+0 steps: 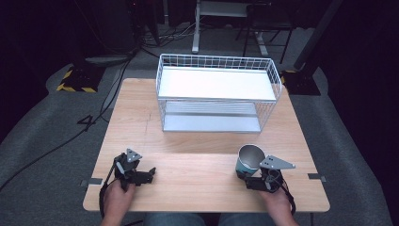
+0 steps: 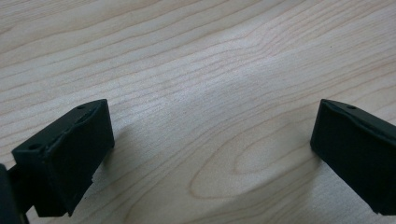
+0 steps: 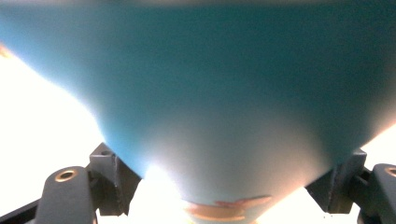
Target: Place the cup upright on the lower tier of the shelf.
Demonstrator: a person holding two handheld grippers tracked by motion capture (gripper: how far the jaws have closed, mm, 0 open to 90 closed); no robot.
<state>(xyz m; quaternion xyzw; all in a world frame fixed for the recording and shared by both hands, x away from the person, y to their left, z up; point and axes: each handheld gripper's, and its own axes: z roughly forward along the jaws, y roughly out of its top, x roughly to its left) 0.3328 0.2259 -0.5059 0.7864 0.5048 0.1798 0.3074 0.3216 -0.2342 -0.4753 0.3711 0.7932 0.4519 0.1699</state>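
Left gripper (image 1: 151, 172): low over bare wood at the table's near left; jaws spread wide, nothing between them
Cup (image 1: 248, 160): teal paper cup at the near right, tilted; open mouth faces up and away toward the rack; long axis leans from the right gripper (image 1: 244, 181); grey inside, smooth tapered wall
Right gripper: clamped tight on the cup's lower wall
Table (image 1: 188, 141): pale wood, wavy grain, square top
Rack (image 1: 216, 92): white wire, two flat shelves, at the far side
Room: grey carpet (image 1: 37, 136); dark surroundings; black cables (image 1: 94, 117) trailing at left
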